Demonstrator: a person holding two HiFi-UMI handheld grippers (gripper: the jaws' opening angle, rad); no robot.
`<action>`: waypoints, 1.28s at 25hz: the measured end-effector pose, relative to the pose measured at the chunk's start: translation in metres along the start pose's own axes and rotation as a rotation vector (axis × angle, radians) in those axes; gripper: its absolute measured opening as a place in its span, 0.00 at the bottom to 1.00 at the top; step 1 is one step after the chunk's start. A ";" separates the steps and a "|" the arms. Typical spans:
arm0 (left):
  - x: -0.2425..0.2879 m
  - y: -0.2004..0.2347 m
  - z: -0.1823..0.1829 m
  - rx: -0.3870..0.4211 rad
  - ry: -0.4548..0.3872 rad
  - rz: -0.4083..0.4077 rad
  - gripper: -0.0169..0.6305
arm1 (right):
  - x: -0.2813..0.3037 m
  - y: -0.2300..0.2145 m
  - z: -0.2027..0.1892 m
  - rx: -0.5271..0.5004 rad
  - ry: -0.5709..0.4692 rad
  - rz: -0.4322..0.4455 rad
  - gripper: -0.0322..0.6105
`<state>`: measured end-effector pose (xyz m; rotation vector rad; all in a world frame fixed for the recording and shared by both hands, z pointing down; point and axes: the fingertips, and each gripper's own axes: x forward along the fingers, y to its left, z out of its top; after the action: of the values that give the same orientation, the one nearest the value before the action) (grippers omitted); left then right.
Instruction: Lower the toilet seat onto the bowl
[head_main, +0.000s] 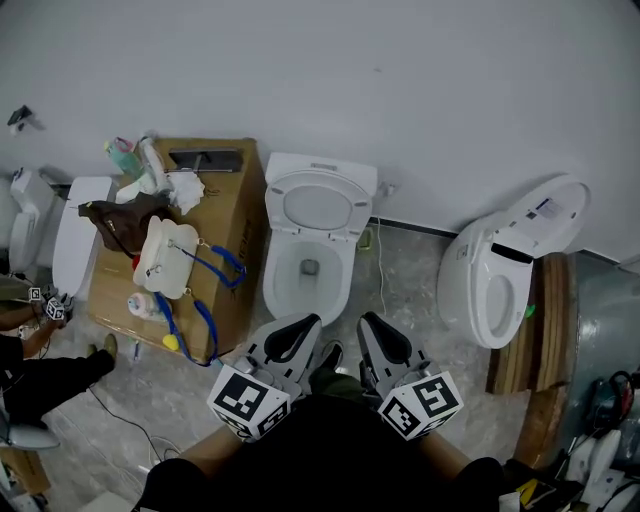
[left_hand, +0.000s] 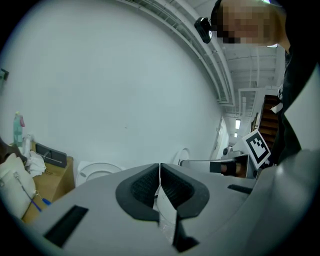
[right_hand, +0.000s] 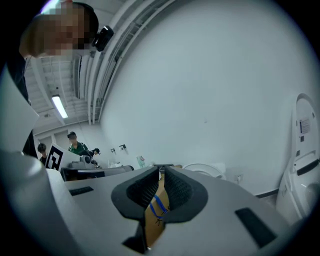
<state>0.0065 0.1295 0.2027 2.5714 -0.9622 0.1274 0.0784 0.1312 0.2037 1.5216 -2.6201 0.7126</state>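
A white toilet (head_main: 310, 265) stands against the wall at the middle of the head view. Its seat (head_main: 318, 207) is raised and leans back against the tank, so the bowl lies open. My left gripper (head_main: 303, 325) and right gripper (head_main: 375, 325) hover side by side just in front of the bowl, both pointing at it and apart from it. Both are shut with nothing between the pads. In the left gripper view the shut left gripper (left_hand: 159, 172) points past the toilet (left_hand: 97, 172). Over the shut right gripper (right_hand: 161, 175) the toilet (right_hand: 202, 170) shows in the right gripper view.
A cardboard box (head_main: 225, 215) with a bag, bottles and a blue strap stands left of the toilet. A second toilet (head_main: 510, 265) lies tilted on wooden boards (head_main: 552, 330) at the right. Another white fixture (head_main: 75, 235) and a seated person (head_main: 40, 375) are at the far left.
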 end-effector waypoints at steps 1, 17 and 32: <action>0.007 0.000 0.000 0.000 0.000 0.009 0.06 | 0.002 -0.008 0.002 0.002 0.004 0.008 0.14; 0.053 0.008 0.007 -0.011 0.019 0.107 0.06 | 0.024 -0.066 0.015 0.054 0.031 0.064 0.13; 0.076 0.078 0.038 0.004 0.030 0.003 0.06 | 0.087 -0.083 0.033 0.042 0.021 -0.091 0.13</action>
<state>0.0121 0.0147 0.2094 2.5643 -0.9557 0.1680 0.1085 0.0129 0.2268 1.6235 -2.5179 0.7758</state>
